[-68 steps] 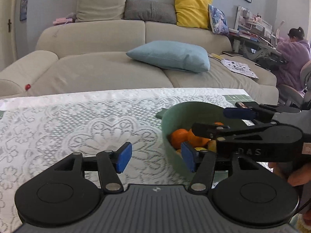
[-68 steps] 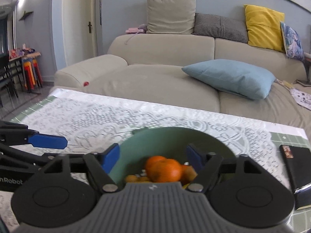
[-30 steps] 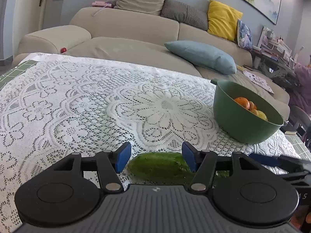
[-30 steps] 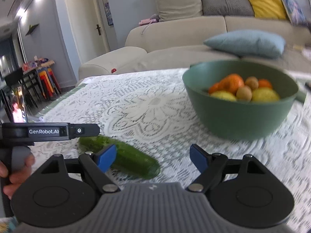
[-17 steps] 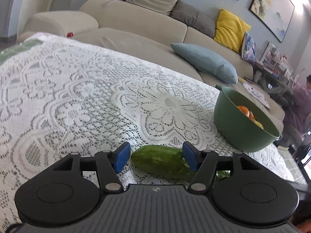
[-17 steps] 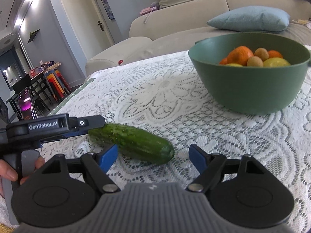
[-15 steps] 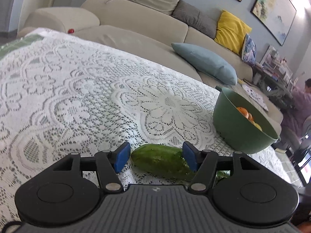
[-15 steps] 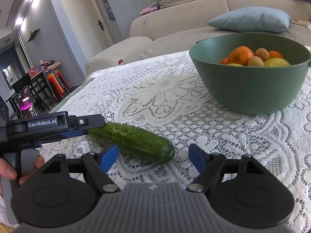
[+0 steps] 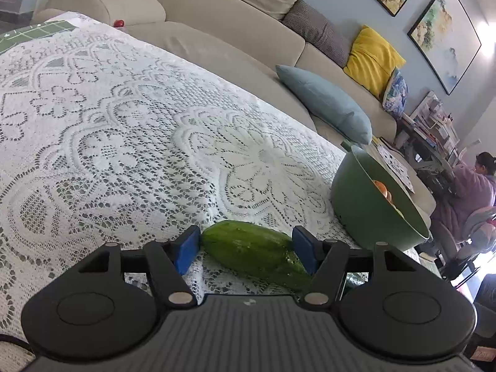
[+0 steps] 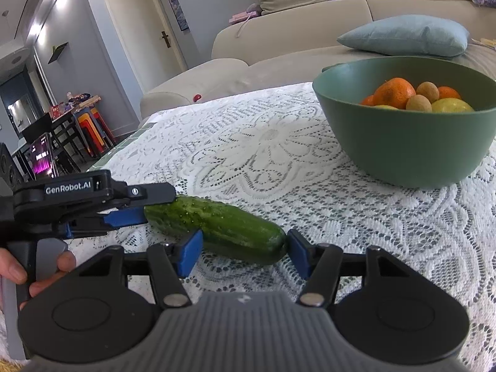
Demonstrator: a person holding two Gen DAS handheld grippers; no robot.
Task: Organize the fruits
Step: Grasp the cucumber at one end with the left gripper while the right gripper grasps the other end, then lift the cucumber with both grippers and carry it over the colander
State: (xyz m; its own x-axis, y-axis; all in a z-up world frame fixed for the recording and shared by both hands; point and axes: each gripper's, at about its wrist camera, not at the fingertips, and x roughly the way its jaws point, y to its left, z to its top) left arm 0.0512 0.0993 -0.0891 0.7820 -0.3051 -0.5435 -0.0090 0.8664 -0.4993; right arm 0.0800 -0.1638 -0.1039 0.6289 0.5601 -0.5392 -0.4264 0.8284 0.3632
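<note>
A dark green cucumber (image 10: pixel 217 226) lies on the lace tablecloth (image 10: pixel 279 155) near the front. My right gripper (image 10: pixel 245 243) straddles its right end; the jaws are closing, the blue pads close to the skin, no firm press visible. My left gripper (image 9: pixel 245 241) is open around the other end of the cucumber (image 9: pixel 254 251), pads just beside it. In the right wrist view the left gripper (image 10: pixel 158 204) comes in from the left at the cucumber's tip. A green bowl (image 10: pixel 403 148) with oranges (image 10: pixel 393 93), kiwis and lemons stands to the right, seen also as the bowl (image 9: pixel 365 214) in the left wrist view.
A beige sofa (image 9: pixel 217 24) with a blue cushion (image 9: pixel 325 108) runs behind the table. A person's hand (image 10: pixel 12 266) holds the left gripper's handle. Another person (image 9: pixel 474 186) sits at a desk far right. The table's left edge (image 10: pixel 124 148) drops toward a dining area.
Both grippers came from the bowl down to the cucumber. Over the last half second the right pads have drawn in around the cucumber's end, and the left gripper has rolled a little.
</note>
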